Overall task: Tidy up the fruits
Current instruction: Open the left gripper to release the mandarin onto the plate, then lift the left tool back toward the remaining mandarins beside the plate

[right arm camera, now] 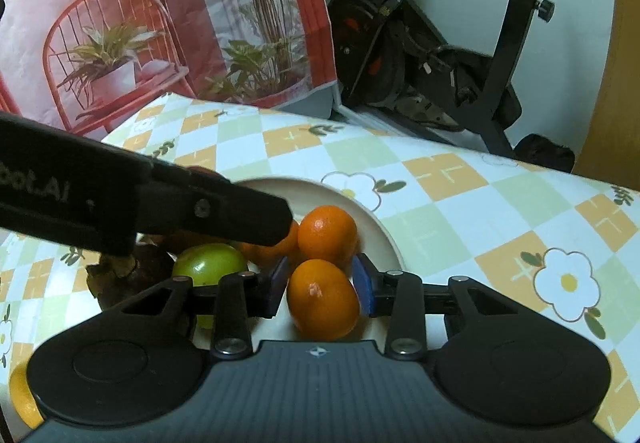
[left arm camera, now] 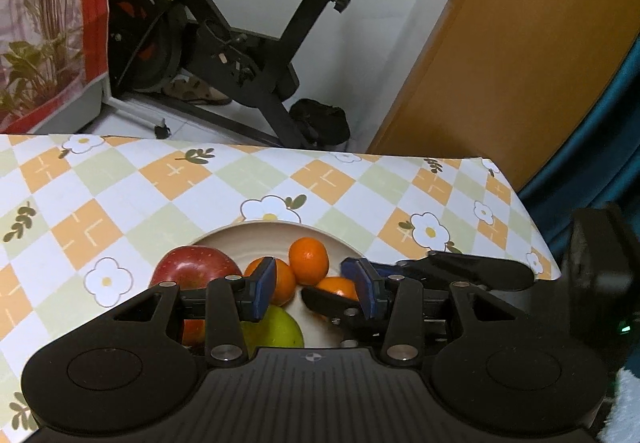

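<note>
Checked floral tablecloth (right arm camera: 460, 211) carries one cream plate (right arm camera: 384, 235). On the plate's near edge the right gripper (right arm camera: 322, 289) clamps one mandarin (right arm camera: 322, 299); left gripper (left arm camera: 316, 289) hovers above it, jaws apart, empty. Counted: three mandarins, one green apple (right arm camera: 208, 263), one red apple (left arm camera: 192, 267). Judged nearly done. Exercise bike (left arm camera: 240, 43) beyond.

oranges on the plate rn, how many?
3. One sits between the right claw's fingers, one is just behind it near the plate rim, and one is partly under the left claw's arm. More may be hidden.
</note>
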The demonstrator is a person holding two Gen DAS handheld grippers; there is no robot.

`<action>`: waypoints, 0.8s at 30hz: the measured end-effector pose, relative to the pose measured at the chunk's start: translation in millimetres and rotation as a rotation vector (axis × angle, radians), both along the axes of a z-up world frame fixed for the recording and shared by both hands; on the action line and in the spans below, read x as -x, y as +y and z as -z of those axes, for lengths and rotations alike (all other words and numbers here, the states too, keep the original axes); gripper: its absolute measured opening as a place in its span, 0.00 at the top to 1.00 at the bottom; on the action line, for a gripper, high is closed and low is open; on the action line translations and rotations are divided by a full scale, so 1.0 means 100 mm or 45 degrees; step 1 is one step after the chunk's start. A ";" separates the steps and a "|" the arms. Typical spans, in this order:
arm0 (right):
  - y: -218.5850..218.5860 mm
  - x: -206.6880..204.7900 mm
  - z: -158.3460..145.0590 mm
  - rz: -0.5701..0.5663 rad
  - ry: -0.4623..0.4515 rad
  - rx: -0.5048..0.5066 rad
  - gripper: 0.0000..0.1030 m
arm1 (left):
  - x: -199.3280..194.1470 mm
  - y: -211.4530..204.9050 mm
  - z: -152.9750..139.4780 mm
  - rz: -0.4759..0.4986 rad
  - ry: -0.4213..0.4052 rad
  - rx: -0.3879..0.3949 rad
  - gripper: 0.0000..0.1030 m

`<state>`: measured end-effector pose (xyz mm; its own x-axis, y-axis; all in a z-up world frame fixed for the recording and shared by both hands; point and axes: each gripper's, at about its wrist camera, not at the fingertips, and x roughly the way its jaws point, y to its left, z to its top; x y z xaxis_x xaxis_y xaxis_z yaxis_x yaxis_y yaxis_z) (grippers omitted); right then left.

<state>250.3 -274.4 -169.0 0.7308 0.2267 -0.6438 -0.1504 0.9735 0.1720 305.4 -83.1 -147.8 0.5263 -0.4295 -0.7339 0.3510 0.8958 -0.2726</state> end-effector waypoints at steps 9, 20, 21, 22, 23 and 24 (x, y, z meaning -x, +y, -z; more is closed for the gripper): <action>-0.03 0.41 -0.34 0.031 -0.107 0.013 0.61 | 0.35 0.05 -0.14 -0.016 -0.069 -0.050 0.56; 0.00 1.00 -0.47 0.090 -0.124 -0.011 0.57 | 0.86 0.07 -0.20 -0.011 -0.094 -0.106 0.56; 0.00 1.04 -0.47 0.091 -0.120 -0.010 0.57 | 0.90 0.07 -0.20 -0.008 -0.094 -0.110 0.56; 0.01 1.09 -0.47 0.093 -0.115 -0.011 0.57 | 0.93 0.07 -0.20 -0.004 -0.094 -0.113 0.56; 0.01 1.13 -0.46 0.098 -0.112 -0.014 0.57 | 0.96 0.07 -0.20 -0.001 -0.096 -0.117 0.56; 0.01 1.17 -0.46 0.101 -0.108 -0.021 0.57 | 1.00 0.06 -0.20 0.001 -0.097 -0.120 0.56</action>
<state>133.6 -273.5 -123.2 0.7985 0.1760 -0.5757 -0.0876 0.9801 0.1782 205.8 -77.2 -128.1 0.5819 -0.3609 -0.7288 0.3684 0.9159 -0.1594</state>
